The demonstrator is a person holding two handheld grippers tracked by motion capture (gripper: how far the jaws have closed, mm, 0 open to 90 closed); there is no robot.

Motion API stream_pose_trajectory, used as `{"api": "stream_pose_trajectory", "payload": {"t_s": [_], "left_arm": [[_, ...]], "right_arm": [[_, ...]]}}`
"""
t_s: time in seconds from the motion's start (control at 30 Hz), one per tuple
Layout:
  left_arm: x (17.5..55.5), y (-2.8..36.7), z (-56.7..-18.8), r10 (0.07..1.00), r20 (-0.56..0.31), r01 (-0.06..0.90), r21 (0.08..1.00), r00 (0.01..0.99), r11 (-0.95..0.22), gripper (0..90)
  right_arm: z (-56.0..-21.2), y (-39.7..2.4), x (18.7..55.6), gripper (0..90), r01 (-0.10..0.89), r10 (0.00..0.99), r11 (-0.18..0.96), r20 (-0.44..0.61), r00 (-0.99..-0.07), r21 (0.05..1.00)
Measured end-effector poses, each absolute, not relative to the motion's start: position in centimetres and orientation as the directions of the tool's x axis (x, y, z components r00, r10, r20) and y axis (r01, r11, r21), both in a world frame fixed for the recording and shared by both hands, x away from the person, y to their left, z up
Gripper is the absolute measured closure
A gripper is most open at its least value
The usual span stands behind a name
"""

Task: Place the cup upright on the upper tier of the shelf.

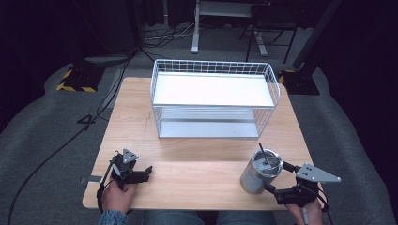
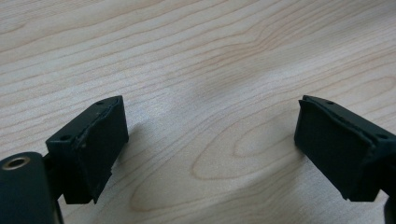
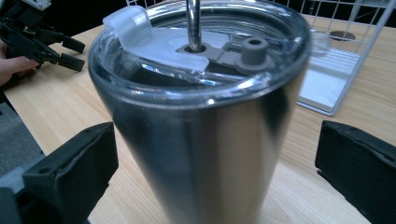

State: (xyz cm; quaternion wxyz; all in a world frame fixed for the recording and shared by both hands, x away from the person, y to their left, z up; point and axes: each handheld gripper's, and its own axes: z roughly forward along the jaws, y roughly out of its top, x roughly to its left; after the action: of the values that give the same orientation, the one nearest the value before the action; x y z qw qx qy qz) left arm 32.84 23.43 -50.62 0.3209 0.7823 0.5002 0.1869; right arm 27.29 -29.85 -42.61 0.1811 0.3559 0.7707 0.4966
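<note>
Here, tumbler stands between right tool's spread jaws; left tool gapes.

high view looks down over the table; gripper views sit close, apparently sharing its wood.

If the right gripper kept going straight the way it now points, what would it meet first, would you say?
The steel tumbler: it stands between the right gripper's open fingers, directly ahead, apparently untouched so far.
</note>
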Motion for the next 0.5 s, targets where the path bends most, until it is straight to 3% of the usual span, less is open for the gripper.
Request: {"api": "stream_pose_trajectory", "payload": {"t_s": [0.5], "left_arm": [[32.8,23.4,-50.6,0.903,-0.029,0.663,0.689,0.429,-0.293,10.2]], "right_arm": [[-43.8,-28.0,28.9,0.0,0.341,0.703,0.261,0.064,-0.709,0.903]]}}
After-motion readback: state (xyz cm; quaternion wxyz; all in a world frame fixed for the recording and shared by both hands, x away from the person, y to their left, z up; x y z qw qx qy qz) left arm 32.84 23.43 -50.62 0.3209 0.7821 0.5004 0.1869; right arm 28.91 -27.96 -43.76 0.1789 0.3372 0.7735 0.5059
